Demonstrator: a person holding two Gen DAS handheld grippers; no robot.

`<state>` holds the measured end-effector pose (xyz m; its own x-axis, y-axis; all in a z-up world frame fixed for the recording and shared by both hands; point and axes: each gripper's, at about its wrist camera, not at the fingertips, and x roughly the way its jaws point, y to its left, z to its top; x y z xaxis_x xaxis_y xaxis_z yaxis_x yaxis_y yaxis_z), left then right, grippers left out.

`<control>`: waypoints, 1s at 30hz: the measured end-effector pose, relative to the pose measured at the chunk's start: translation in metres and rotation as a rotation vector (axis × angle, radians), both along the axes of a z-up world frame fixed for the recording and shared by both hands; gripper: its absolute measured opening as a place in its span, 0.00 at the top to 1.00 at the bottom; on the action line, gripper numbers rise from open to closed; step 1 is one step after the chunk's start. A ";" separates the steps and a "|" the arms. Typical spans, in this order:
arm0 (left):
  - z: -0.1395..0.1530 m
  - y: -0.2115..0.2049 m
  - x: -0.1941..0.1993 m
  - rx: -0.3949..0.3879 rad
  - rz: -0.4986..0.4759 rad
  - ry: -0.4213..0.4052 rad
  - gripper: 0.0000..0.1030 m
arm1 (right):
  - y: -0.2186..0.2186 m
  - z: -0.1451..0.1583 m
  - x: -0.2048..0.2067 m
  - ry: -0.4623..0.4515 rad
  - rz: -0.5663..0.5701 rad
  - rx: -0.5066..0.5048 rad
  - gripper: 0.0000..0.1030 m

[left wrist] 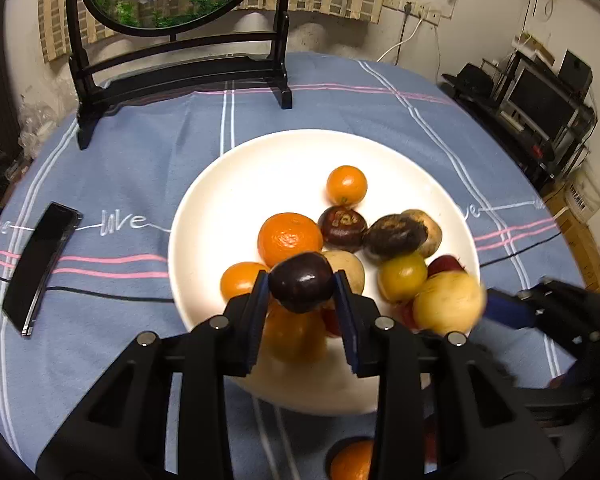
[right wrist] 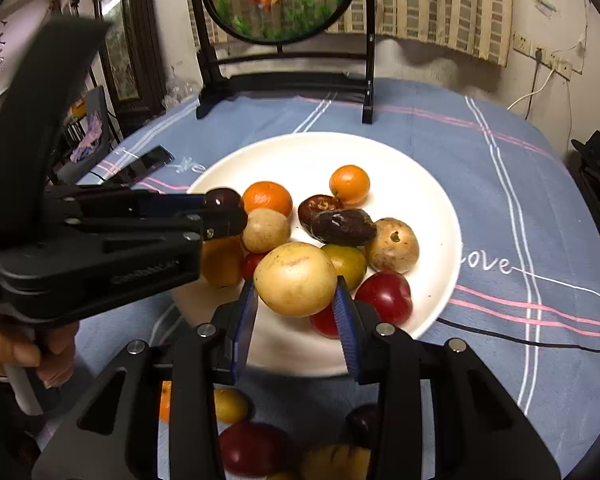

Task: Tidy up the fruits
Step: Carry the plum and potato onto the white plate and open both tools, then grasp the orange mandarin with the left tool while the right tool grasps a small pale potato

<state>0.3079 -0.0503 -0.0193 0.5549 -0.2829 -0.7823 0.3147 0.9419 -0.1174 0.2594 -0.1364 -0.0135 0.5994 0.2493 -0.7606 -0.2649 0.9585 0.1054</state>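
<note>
With the left tongs [left wrist: 301, 290] clamped on a dark plum [left wrist: 301, 286] and the right tongs [right wrist: 296, 300] on a yellow fruit [right wrist: 296, 279], both over the plate [right wrist: 432, 208], the step looks like delivery, next calling for lowering and release.

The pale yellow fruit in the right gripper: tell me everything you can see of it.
The pale yellow fruit is round and smooth, tan-yellow with faint pink streaks near its top. It looks whole and firm. The right gripper holds it by its sides between the blue pads, above the near part of the white plate, over the red fruits. The left wrist view shows it blurred. Nothing else visibly touches it.
</note>
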 end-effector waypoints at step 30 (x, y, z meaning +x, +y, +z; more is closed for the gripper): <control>0.008 0.022 -0.108 0.032 0.020 -0.062 0.25 | -0.079 0.004 -0.118 -0.032 -0.206 0.105 0.51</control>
<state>0.2003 -0.0288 -0.0112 0.6083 -0.2467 -0.7544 0.3010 0.9512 -0.0683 0.1419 -0.2156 -0.0093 0.6691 0.1957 -0.7169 -0.0693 0.9769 0.2021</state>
